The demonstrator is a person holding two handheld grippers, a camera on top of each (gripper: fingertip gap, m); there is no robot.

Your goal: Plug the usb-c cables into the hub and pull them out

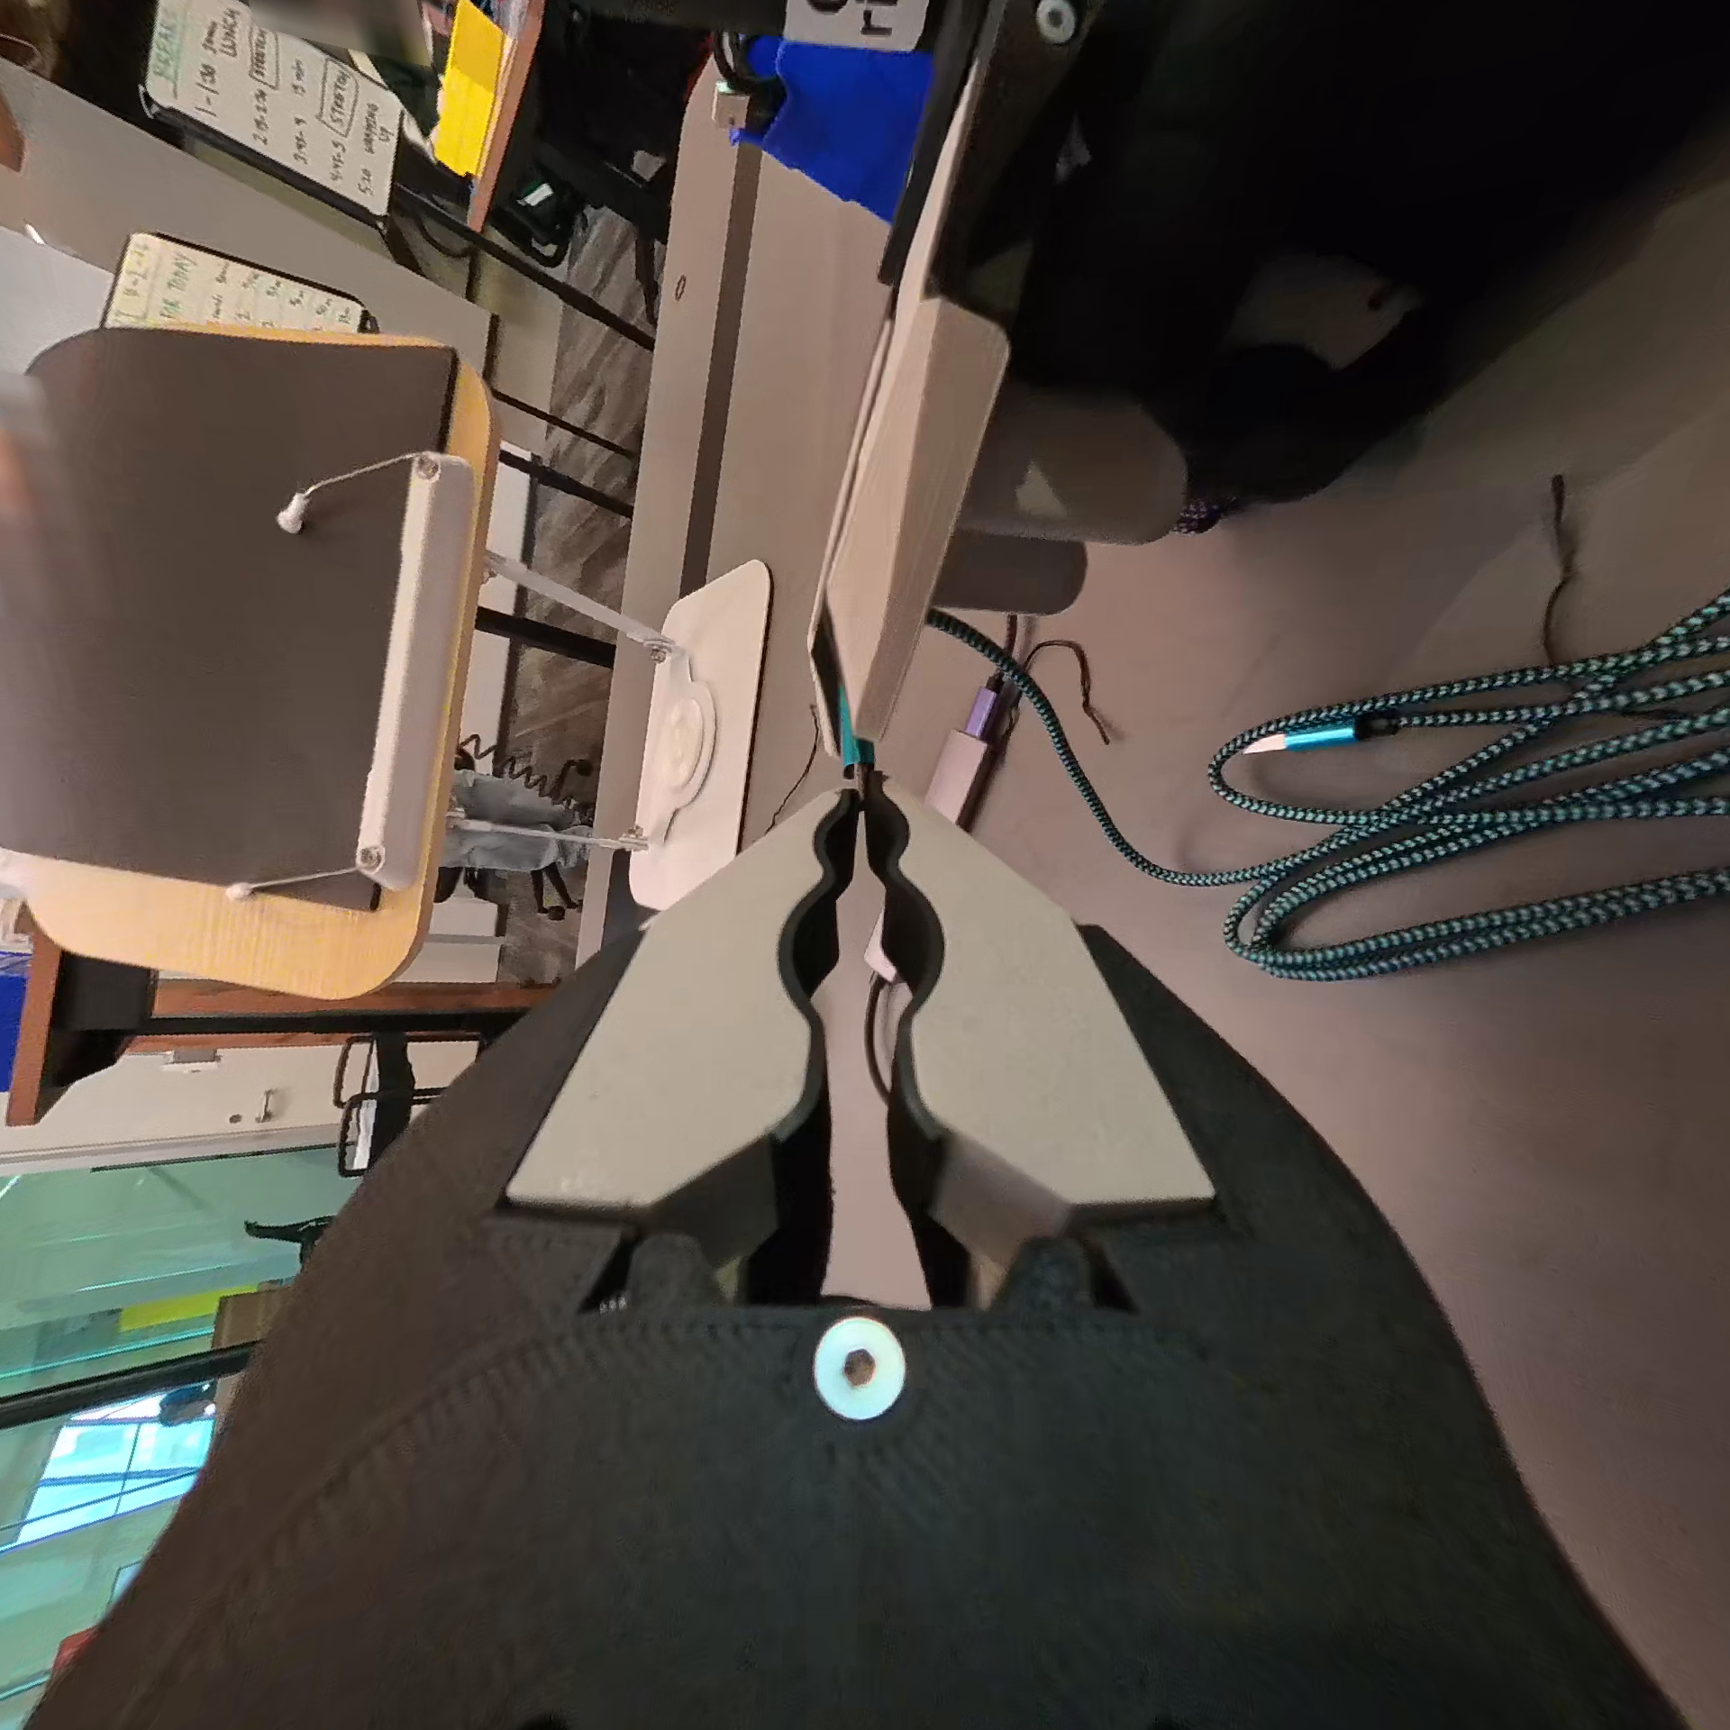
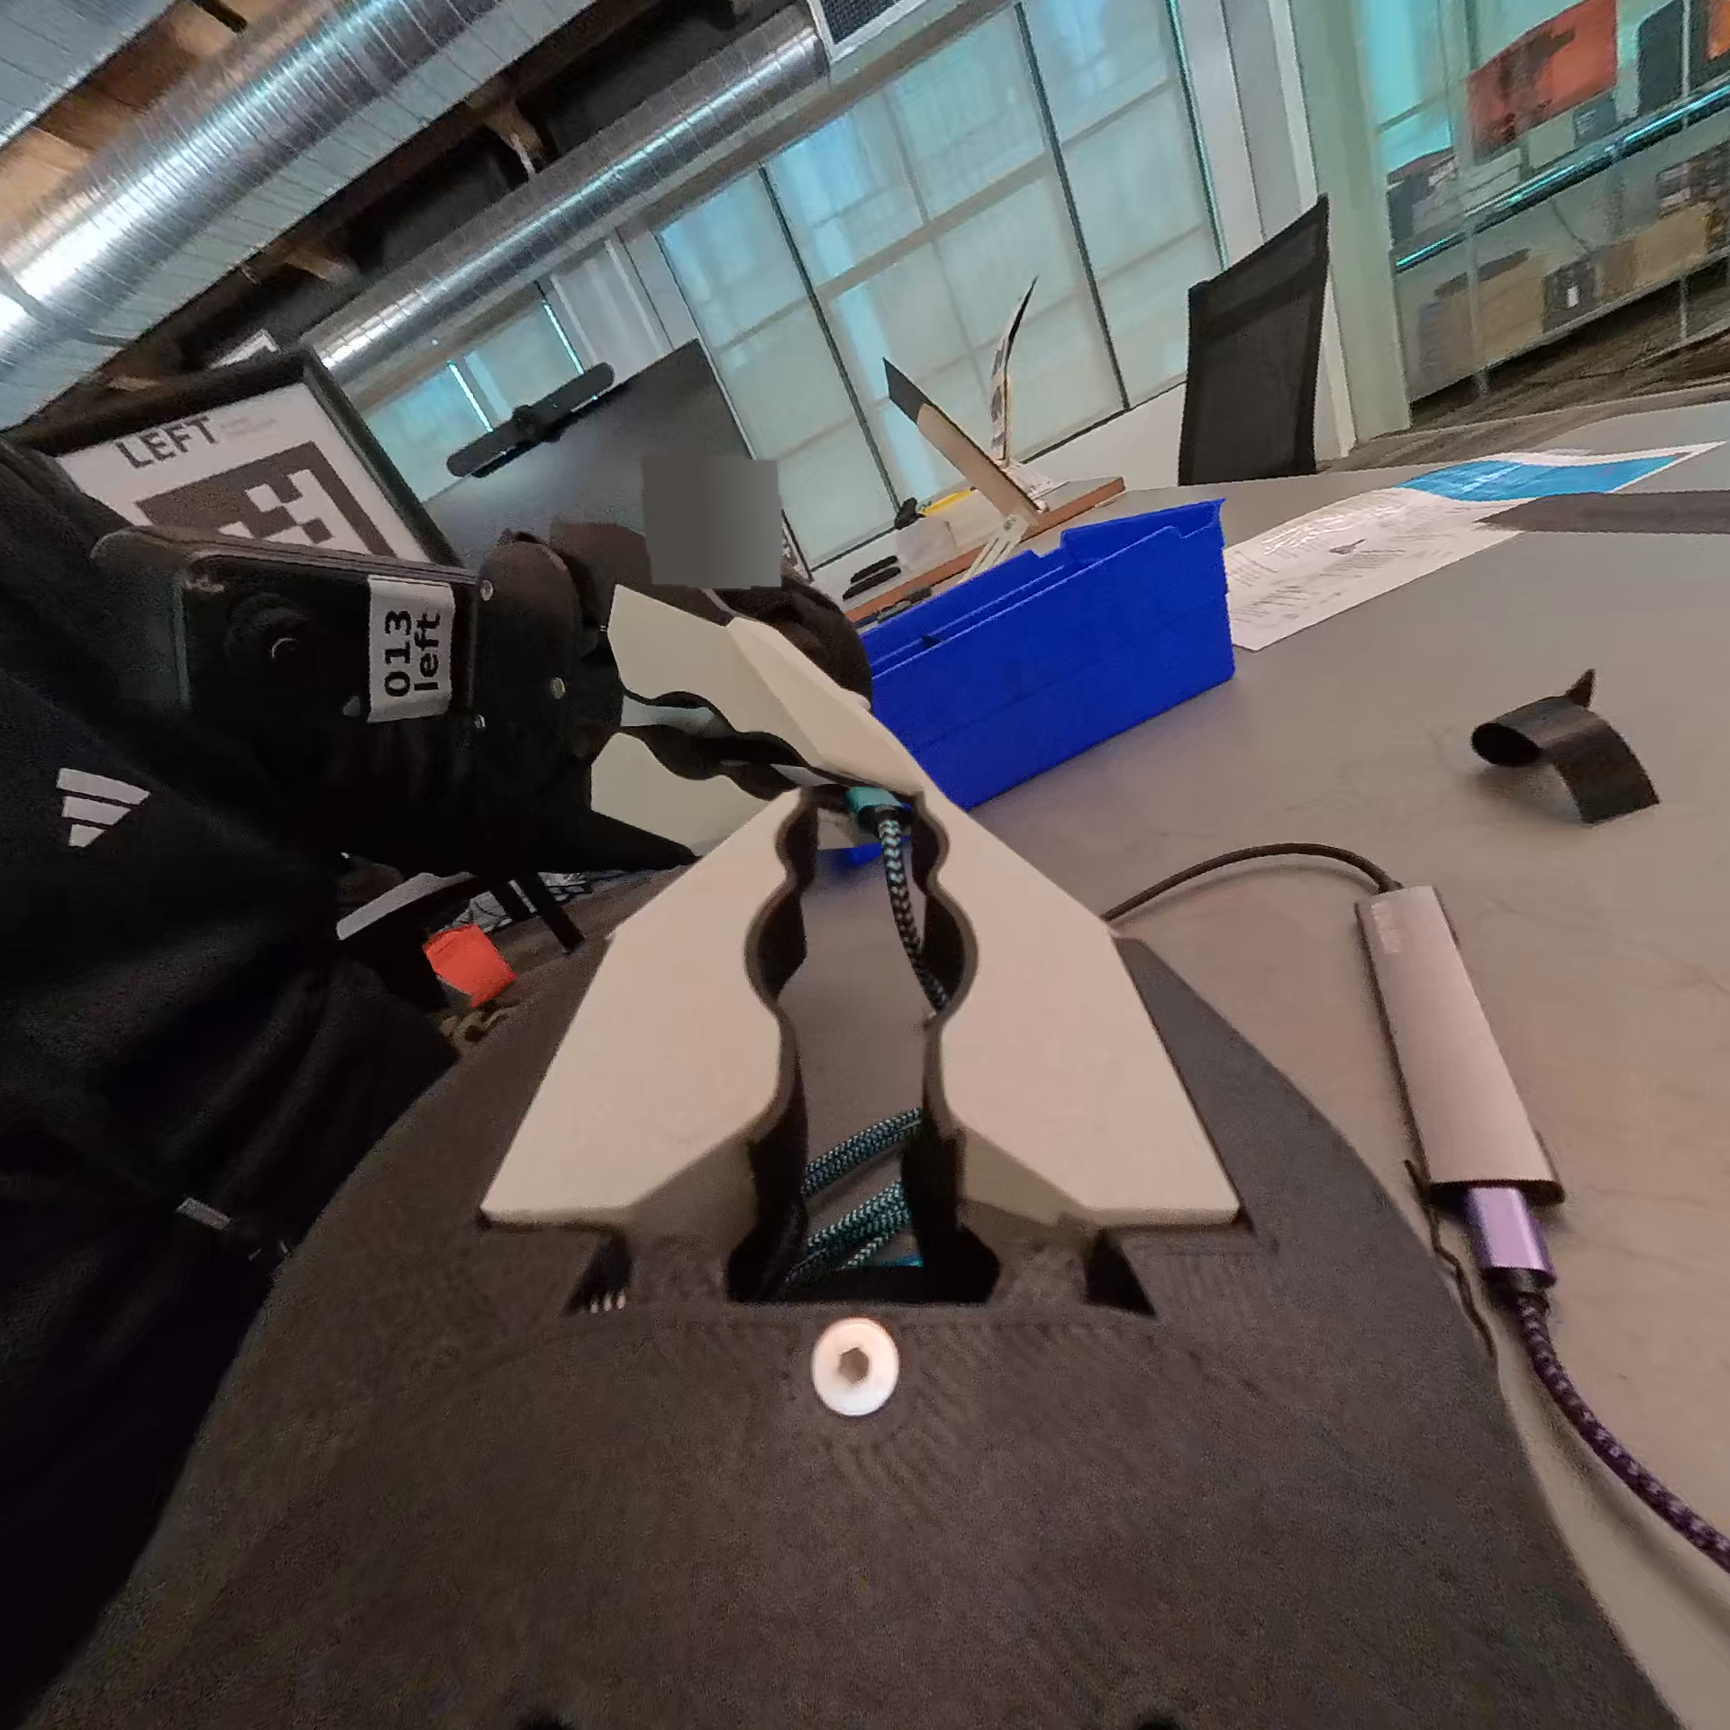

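**Passing the teal plug between two tools, with one port of the hub filled**

Judging by the lay of things, the job is partway through. The hub lies flat on the bench, to the right of the right tool. A purple plug sits in its near end, its braided purple cable trailing toward the camera. That is the only plug seen seated.

The teal plug is off the hub and up in the air, well apart from it. The right tool is drawn narrow around it, with the braided cable hanging down between its fingers. The left tool meets it tip to tip, pinched almost closed on the end of the same plug. Both seem to grip at once, which reads as a hand-over or a regrasp. Whether this plug has already been in the hub or has yet to go in, the pictures do not say.

What is left, as I judge it: carry the teal plug to a free port, seat it, then draw out the purple one too. The rest of the teal cable lies in loose loops on the bench, with a second teal plug lying free among them.

As for containers, a blue bin stands on the bench beyond the tools. Its inside is hidden from this low angle, so I cannot tell what it holds, if anything.
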